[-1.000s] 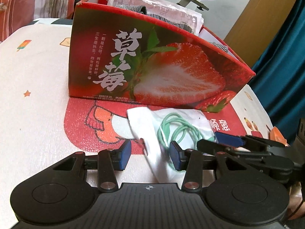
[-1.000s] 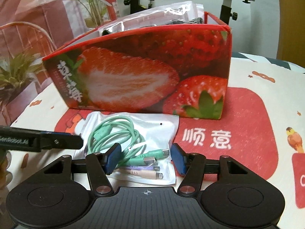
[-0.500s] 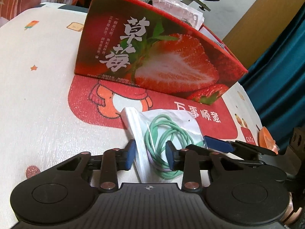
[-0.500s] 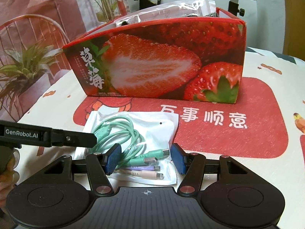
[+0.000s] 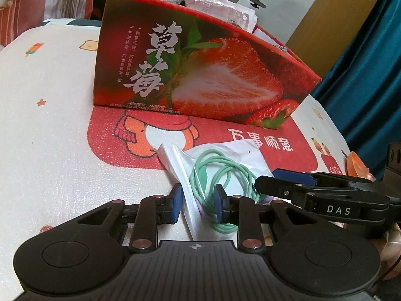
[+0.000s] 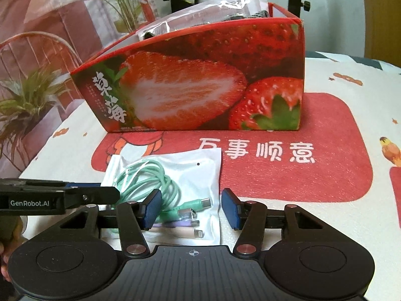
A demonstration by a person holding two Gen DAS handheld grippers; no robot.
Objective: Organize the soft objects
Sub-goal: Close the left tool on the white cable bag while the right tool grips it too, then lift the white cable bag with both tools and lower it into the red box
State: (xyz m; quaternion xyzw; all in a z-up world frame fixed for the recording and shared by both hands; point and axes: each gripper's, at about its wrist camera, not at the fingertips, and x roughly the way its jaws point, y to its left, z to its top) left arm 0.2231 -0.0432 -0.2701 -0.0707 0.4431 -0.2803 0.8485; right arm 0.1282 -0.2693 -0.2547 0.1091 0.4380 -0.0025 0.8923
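The cable pouch (image 6: 173, 175) lay flat on the mat just in front of the strawberry box (image 6: 200, 80), so you were at the pickup step. Your left gripper (image 5: 196, 205) had just been closing and looked pinched on the pouch's crumpled edge, while your right gripper (image 6: 191, 208) sat spread around the connector end, pads not pressing. Next you'd probably need a firm hold, then lift it over the box's wall
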